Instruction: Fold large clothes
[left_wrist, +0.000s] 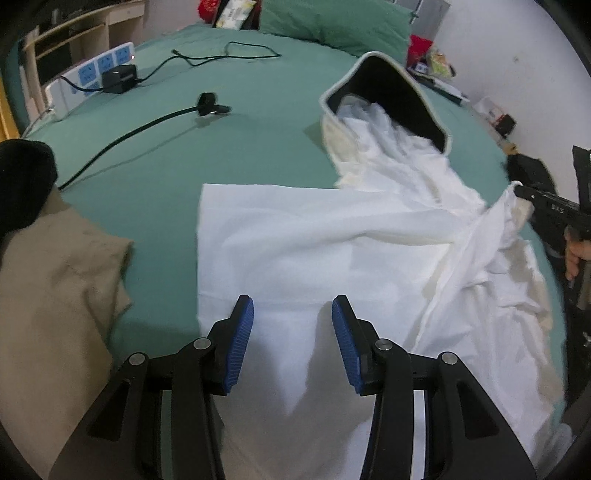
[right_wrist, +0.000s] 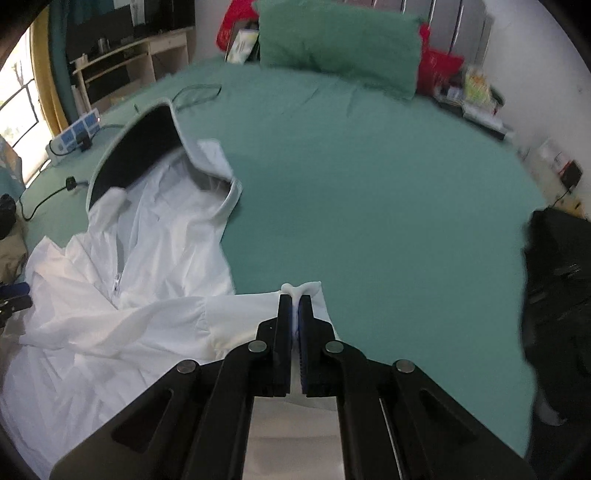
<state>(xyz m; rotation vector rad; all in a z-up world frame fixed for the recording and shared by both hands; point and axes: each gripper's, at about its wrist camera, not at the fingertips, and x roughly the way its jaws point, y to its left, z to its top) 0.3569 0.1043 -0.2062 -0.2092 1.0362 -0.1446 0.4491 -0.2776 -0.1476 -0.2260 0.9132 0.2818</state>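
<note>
A large white hooded jacket (left_wrist: 332, 240) lies spread on the green bed sheet (left_wrist: 240, 147). Its hood (left_wrist: 388, 88) has a black lining and points toward the pillow. My left gripper (left_wrist: 293, 306) hovers open just over the flat white body panel, with nothing between its blue pads (left_wrist: 240, 343). My right gripper (right_wrist: 295, 295) is shut on the end of a white sleeve (right_wrist: 301, 288), which bulges out past the fingertips. In the left wrist view the right gripper (left_wrist: 522, 192) shows at the right edge, holding the sleeve end up off the bed. The jacket's zip (right_wrist: 118, 280) runs down its front.
A beige garment (left_wrist: 55, 295) lies at the near left of the bed. A power strip (left_wrist: 92, 70) with a black charger and cables (left_wrist: 147, 125) sits at the far left. A green pillow (right_wrist: 340, 44) is at the head. A dark bundle (right_wrist: 554, 277) lies at the right edge.
</note>
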